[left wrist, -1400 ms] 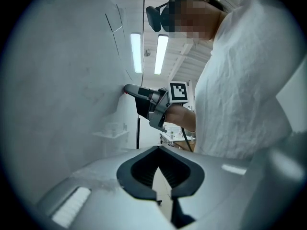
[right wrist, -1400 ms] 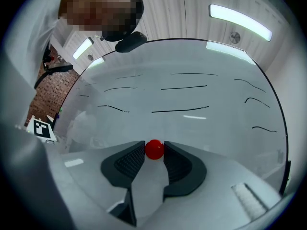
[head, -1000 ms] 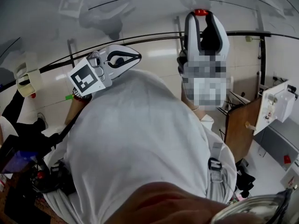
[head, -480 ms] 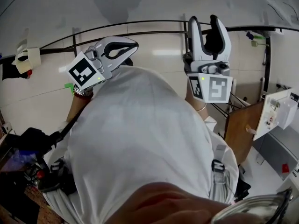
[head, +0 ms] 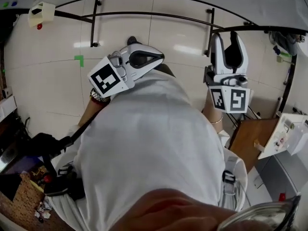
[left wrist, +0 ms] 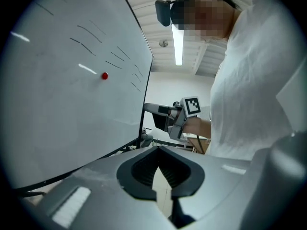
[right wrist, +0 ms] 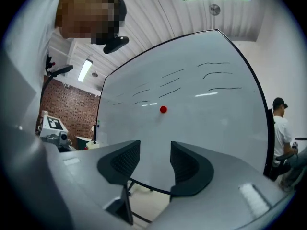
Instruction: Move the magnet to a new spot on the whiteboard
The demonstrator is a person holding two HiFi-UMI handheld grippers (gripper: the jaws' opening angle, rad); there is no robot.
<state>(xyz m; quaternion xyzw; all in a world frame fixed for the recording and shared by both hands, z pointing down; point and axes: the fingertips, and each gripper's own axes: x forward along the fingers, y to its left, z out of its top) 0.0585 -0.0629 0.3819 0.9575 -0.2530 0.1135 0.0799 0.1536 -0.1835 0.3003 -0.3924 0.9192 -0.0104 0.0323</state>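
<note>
The red magnet (right wrist: 163, 109) sticks on the whiteboard (right wrist: 211, 128), just below some thin pen strokes (right wrist: 211, 75). It is well away from the black frame edges, and bare white surface lies all around it. The right gripper (right wrist: 154, 150) has just been opening its jaws; they stand apart with nothing between them, clear of the board. The left gripper (left wrist: 158, 148) has its jaws pressed together on nothing, and the board rises at its left. Light floor tiles (head: 57, 81) lie under both grippers.
</note>
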